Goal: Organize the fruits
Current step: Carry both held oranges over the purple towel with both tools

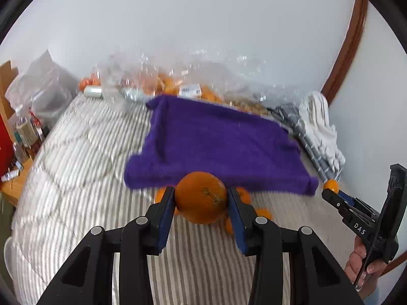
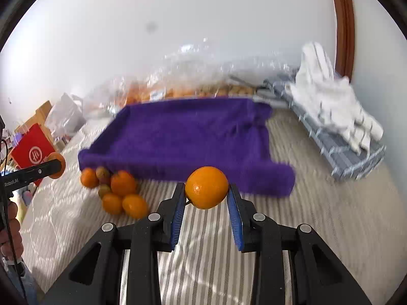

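Observation:
My left gripper (image 1: 201,196) is shut on a large orange (image 1: 201,197), held just above the striped bedspread (image 1: 76,165). Under it, several more fruits (image 1: 263,212) lie partly hidden. My right gripper (image 2: 206,189) is shut on a smaller orange (image 2: 206,187); from the left wrist it shows at the right edge as the right gripper (image 1: 330,190). A loose heap of oranges and small brownish fruits (image 2: 119,193) lies by the near left corner of a purple cloth (image 2: 183,137), which spreads across the bed (image 1: 216,142). The left gripper (image 2: 57,169) shows at the left edge.
Clear plastic bags with orange fruit (image 1: 157,81) stand against the wall behind the cloth. A white towel on a folded grey checked cloth (image 2: 335,106) lies at the right. Bottles (image 1: 25,132) and a red box (image 2: 31,150) crowd a wooden side table at the left.

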Available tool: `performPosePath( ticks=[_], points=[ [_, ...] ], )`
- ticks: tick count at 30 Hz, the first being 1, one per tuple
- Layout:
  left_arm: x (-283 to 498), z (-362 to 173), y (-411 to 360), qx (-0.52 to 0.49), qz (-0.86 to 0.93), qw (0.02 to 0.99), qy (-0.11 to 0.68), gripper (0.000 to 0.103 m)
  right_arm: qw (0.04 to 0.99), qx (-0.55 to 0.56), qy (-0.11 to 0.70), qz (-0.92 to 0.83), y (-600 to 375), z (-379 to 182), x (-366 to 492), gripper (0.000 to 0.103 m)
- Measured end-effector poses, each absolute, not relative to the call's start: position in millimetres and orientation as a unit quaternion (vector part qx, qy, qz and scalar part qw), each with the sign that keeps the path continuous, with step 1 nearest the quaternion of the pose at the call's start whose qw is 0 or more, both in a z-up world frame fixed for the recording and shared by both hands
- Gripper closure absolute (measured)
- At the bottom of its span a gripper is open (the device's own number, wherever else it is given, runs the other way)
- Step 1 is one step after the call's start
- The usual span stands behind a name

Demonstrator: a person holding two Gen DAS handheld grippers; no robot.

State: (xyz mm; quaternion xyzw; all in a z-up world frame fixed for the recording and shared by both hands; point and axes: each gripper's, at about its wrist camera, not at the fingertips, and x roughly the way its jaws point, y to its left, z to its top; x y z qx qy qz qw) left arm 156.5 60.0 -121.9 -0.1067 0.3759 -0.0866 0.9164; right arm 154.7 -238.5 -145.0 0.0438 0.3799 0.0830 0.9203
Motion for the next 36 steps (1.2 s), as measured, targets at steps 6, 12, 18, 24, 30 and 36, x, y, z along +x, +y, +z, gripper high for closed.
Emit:
performPosePath(
  ticks=[6,12,18,24,30,36],
  points=[
    [180.6,-83.6,62.5,-0.096,-0.07,0.927,0.356,0.064,0.929,0.054,0.36,0.073,-245.8,-109.0,184.3,0.07],
    [215.1,-58.8,59.2,-0.081,-0.061,0.934,0.342,0.064,0.934,0.05,0.346,0.072,-242.9,-84.3,226.5,0.07],
    [254.4,-55.1,53.6,-0.07,-0.053,0.937,0.337,0.064,0.934,0.052,0.343,0.083,-233.2,-84.0,270.9,0.07],
    [298.5,-82.2,49.2,-0.067,-0.05,0.928,0.362,0.064,0.924,0.053,0.369,0.09,-222.2,-116.0,306.4,0.07],
    [336.2,-113.2,45.7,-0.064,-0.056,0.918,0.386,0.064,0.916,0.041,0.391,0.076,-223.1,-146.8,333.4,0.07],
    [352.1,-142.2,41.3,-0.053,-0.06,0.906,0.416,0.064,0.91,0.047,0.405,0.077,-228.2,-172.4,345.9,0.07]
  ],
)
